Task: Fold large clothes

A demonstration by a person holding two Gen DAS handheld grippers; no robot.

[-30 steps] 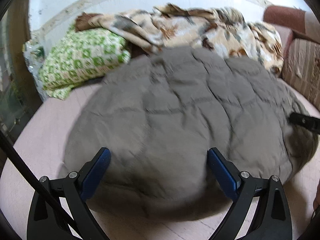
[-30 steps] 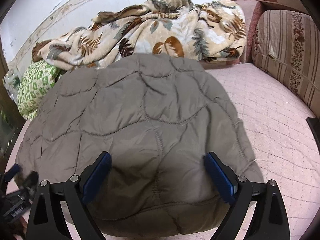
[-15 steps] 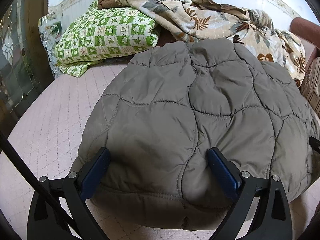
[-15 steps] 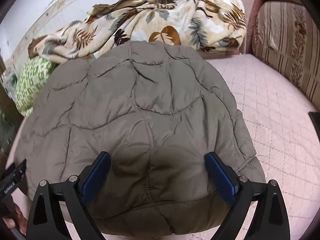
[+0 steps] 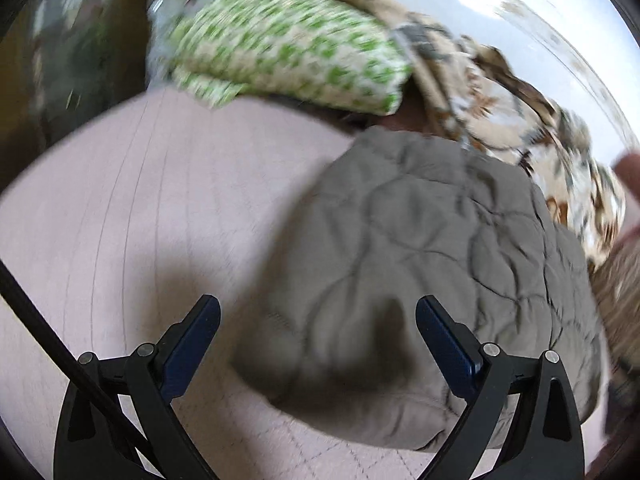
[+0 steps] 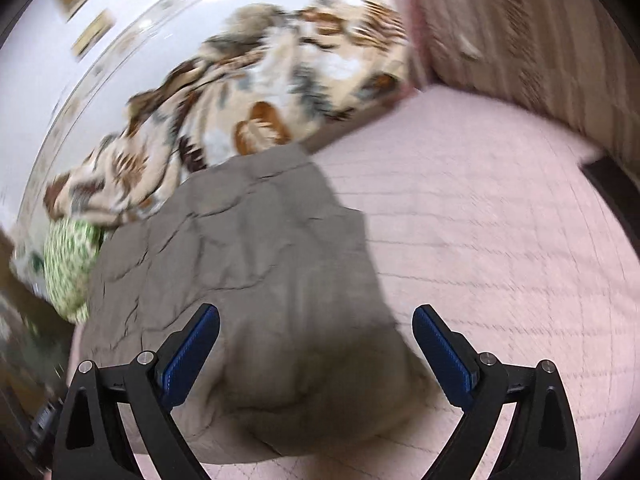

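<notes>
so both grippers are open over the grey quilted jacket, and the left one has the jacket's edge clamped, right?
Not clamped. In the left wrist view the left gripper is open, blue pads apart, with the grey quilted jacket lying loose below. The right gripper is open above it too.

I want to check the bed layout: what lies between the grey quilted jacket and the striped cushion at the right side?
Only bare pink bedcover lies between the grey quilted jacket and the striped cushion, shown in the right wrist view.
</notes>
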